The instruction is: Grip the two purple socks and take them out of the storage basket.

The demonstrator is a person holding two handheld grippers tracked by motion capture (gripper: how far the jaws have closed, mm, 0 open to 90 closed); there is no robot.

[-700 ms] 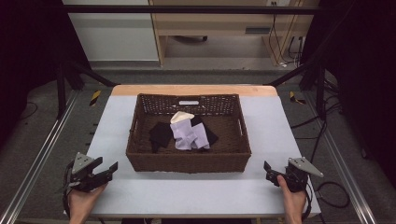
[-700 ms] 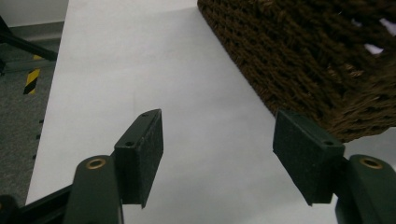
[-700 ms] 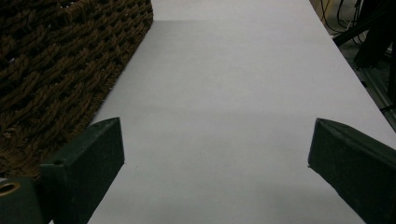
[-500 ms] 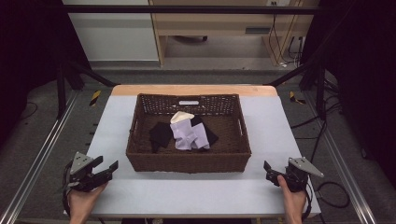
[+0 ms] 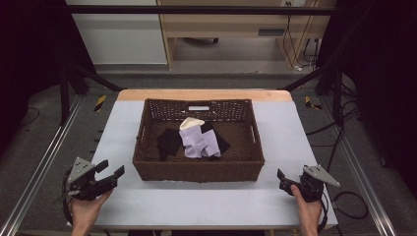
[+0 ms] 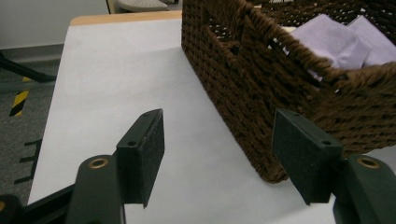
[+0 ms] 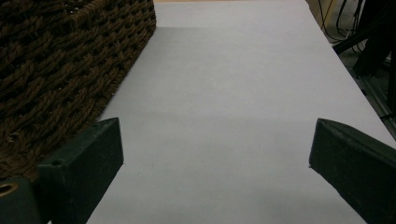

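Note:
A brown wicker basket [image 5: 196, 172] stands in the middle of the table. In it lie a lilac cloth [image 5: 199, 142], a black cloth [image 5: 169, 142] and a cream cloth [image 5: 191, 123]. My left gripper [image 5: 112, 168] rests at the front left corner, held by a hand, open and empty, pointing at the basket's near left corner [image 6: 261, 79]. The lilac cloth [image 6: 336, 39] shows over the rim. My right gripper [image 5: 282, 179] sits at the front right, also open with nothing between its jaws. The basket's right wall [image 7: 60, 65] lies to its left.
The pale tabletop [image 5: 206, 206] has free strips left, right and in front of the basket. Metal frame rails [image 5: 44, 162] run along both sides. Cables [image 5: 351, 201] trail on the floor at the right. A wooden edge [image 5: 204, 94] borders the far side.

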